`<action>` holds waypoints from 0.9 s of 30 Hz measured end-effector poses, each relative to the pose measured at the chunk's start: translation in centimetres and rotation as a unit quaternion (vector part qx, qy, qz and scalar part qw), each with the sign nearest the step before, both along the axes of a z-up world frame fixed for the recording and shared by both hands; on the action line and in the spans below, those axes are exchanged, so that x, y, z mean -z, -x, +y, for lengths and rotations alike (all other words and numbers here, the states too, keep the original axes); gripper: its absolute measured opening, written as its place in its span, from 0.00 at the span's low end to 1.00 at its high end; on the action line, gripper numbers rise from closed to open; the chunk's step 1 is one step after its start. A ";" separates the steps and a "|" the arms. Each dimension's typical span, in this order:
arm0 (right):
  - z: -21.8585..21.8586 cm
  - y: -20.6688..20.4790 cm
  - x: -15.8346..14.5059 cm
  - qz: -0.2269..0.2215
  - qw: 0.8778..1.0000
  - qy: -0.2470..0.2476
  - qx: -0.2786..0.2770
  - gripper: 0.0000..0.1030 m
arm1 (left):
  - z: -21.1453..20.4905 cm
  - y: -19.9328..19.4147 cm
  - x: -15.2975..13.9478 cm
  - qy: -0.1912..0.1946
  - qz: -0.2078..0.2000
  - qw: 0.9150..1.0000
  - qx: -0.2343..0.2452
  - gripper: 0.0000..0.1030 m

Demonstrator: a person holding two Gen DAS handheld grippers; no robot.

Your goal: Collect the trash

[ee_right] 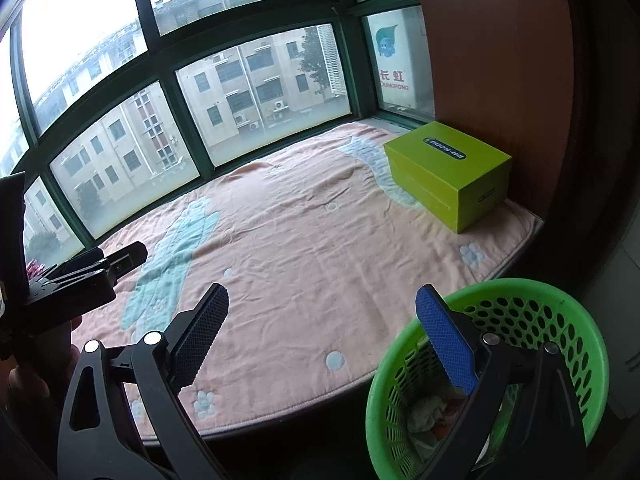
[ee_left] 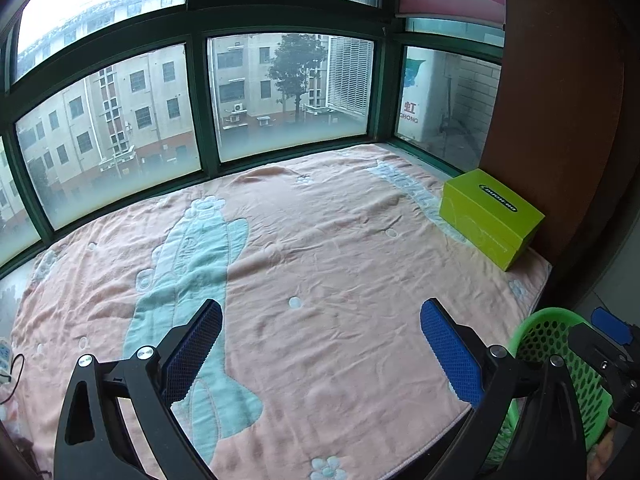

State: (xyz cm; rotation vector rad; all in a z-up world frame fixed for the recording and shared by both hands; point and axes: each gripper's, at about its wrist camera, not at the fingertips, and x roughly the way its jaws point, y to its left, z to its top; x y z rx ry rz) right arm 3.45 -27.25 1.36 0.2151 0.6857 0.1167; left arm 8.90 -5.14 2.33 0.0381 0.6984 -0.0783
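A green perforated plastic basket (ee_right: 560,320) stands on the floor off the right front edge of the bay-window seat; crumpled white and orange trash (ee_right: 430,414) lies in its bottom. It also shows in the left wrist view (ee_left: 548,340). My right gripper (ee_right: 322,308) is open and empty, its right finger over the basket's rim. My left gripper (ee_left: 320,320) is open and empty above the pink blanket (ee_left: 320,248); it shows at the left in the right wrist view (ee_right: 100,264). The right gripper shows at the far right in the left wrist view (ee_left: 610,322).
A lime-green cardboard box (ee_right: 448,172) sits at the seat's far right corner against a brown wooden panel (ee_right: 500,60). Green-framed windows (ee_left: 200,100) bound the seat at the back. A white device with a cable (ee_left: 6,360) lies at the seat's left edge.
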 end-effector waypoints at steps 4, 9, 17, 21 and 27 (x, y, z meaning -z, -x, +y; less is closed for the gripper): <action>0.0 0.0 0.0 0.000 1.000 -0.002 0.000 0.91 | 0.0 0.2 0.0 -0.004 -0.001 1.000 -0.003 0.93; 0.0 0.0 0.1 -0.001 1.000 -0.002 -0.002 0.91 | -0.1 0.6 -0.1 -0.013 -0.006 1.000 -0.006 0.93; 0.1 0.1 0.0 -0.003 1.000 -0.005 -0.004 0.91 | -0.1 0.9 -0.4 -0.020 -0.013 1.000 -0.014 0.93; 0.2 0.3 -0.1 -0.003 1.000 -0.004 -0.006 0.91 | -0.2 1.0 -0.5 -0.021 -0.015 1.000 -0.014 0.93; 0.0 0.3 -0.2 -0.003 1.000 -0.008 -0.005 0.91 | -0.4 1.2 -0.6 -0.023 -0.015 1.000 -0.013 0.93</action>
